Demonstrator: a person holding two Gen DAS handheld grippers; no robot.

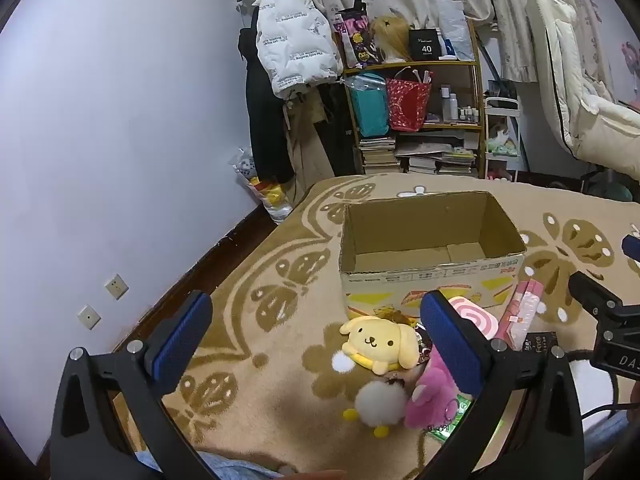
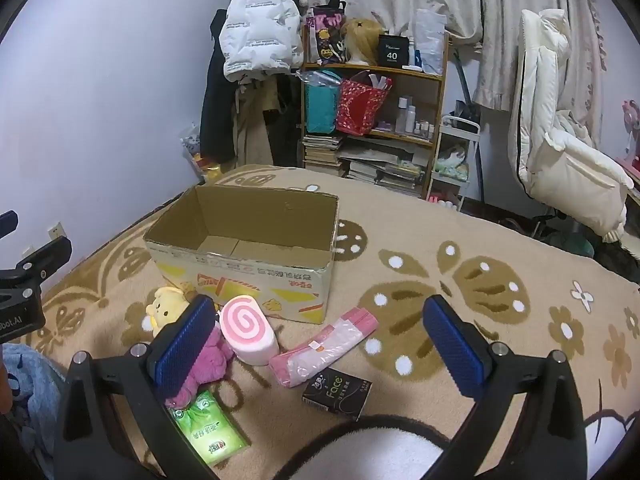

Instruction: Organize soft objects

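An empty cardboard box (image 1: 432, 264) (image 2: 244, 264) stands open on a tan patterned blanket. In front of it lie a yellow dog plush (image 1: 380, 344) (image 2: 166, 306), a white pom-pom chick (image 1: 380, 402), a pink plush (image 1: 430, 396) (image 2: 204, 356) and a pink swirl roll cushion (image 2: 248, 330) (image 1: 476, 316). My left gripper (image 1: 316, 344) hangs open above the dog plush and chick, holding nothing. My right gripper (image 2: 320, 348) is open too, over a pink plastic packet (image 2: 324, 346) and a black "Face" pack (image 2: 336, 392).
A green tissue pack (image 2: 208, 428) lies near the pink plush. Beyond the bed stand a cluttered bookshelf (image 1: 416, 112), hanging coats (image 1: 292, 40) and a white chair (image 2: 560, 152). A wall runs along the bed's left side. Blue cloth (image 2: 28, 380) shows low at left.
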